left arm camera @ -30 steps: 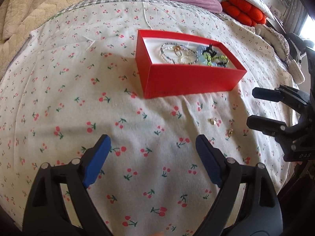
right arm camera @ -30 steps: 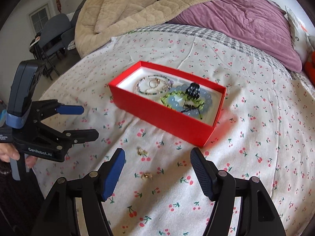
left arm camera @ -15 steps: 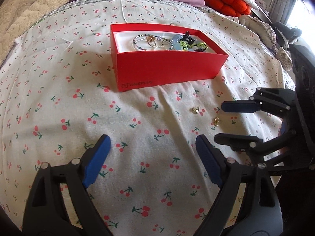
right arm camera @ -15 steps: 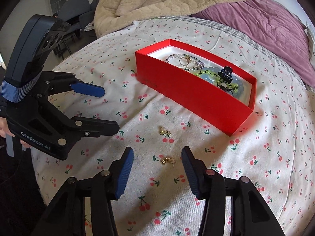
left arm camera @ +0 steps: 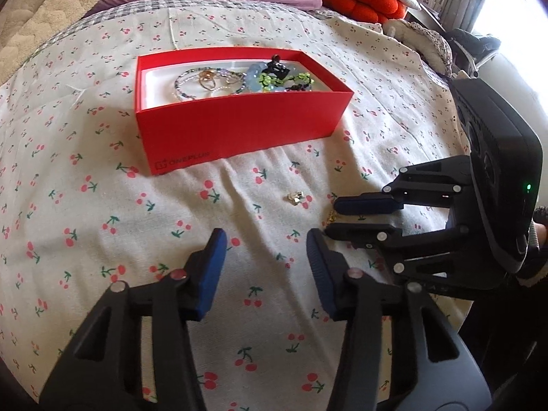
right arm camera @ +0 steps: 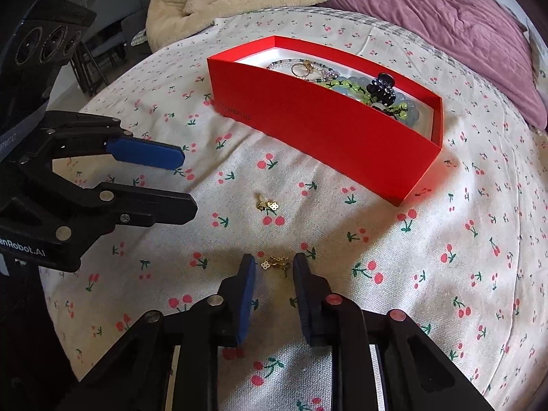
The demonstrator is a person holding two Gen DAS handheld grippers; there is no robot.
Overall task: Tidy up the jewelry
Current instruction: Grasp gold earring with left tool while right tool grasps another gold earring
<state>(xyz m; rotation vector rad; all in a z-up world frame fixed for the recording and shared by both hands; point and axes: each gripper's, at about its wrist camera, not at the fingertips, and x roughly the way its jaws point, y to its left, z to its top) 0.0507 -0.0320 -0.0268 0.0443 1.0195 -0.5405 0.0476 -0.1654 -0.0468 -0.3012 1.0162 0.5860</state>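
Earrings are lying loose on the cherry-print sheet (right arm camera: pixel 445 274): one small gold earring (right arm camera: pixel 275 262) is sitting low in the centre of the right wrist view, between the blue pads of the right gripper (right arm camera: pixel 274 267), whose fingers are standing narrowly apart on either side of it, not yet pressing on it. A second gold earring (right arm camera: pixel 268 202) is lying a little higher in that frame, near the middle, apart from the first. In the left wrist view this second piece (left arm camera: pixel 295 197) is showing right of centre, and the right gripper (left arm camera: pixel 334 217) is reaching in from the right edge. Above both earrings, the red box (right arm camera: pixel 325 130) is resting open on the sheet, holding beaded bracelets (right arm camera: pixel 346 87), gold rings (right arm camera: pixel 303 67) and a black hair clip (right arm camera: pixel 381 89). The left gripper (left arm camera: pixel 265 246) is hovering at the bottom of its own view with its fingers spread wide and holding nothing. A purple blanket (right arm camera: pixel 462 24) is filling the upper right of the right wrist view.
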